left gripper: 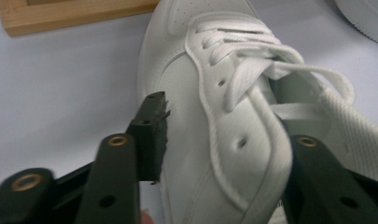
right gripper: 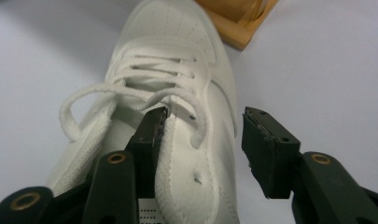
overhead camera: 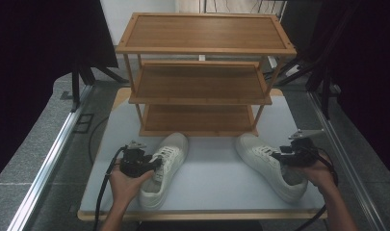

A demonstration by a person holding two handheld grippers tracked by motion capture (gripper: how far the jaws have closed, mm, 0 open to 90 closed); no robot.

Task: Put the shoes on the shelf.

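Observation:
Two white lace-up sneakers lie on the white table in front of a wooden rack. In the high view my left gripper point(overhead camera: 151, 163) is at the left sneaker point(overhead camera: 166, 159) and my right gripper point(overhead camera: 282, 156) at the right sneaker point(overhead camera: 260, 156). My left gripper point(left gripper: 224, 126) stands open astride the left sneaker's point(left gripper: 200, 140) side wall, one jaw outside, the other in the shoe's opening. My right gripper point(right gripper: 206, 116) is open too, one jaw inside the right sneaker point(right gripper: 177, 60), the other a little clear of its outer side.
A three-shelf wooden rack point(overhead camera: 200, 84) stands at the back of the table point(overhead camera: 212, 168), its shelves bare; its base shows as a corner point(left gripper: 60, 16) and another corner point(right gripper: 242, 23). The toes of both sneakers point at it. Metal rails run along both table sides.

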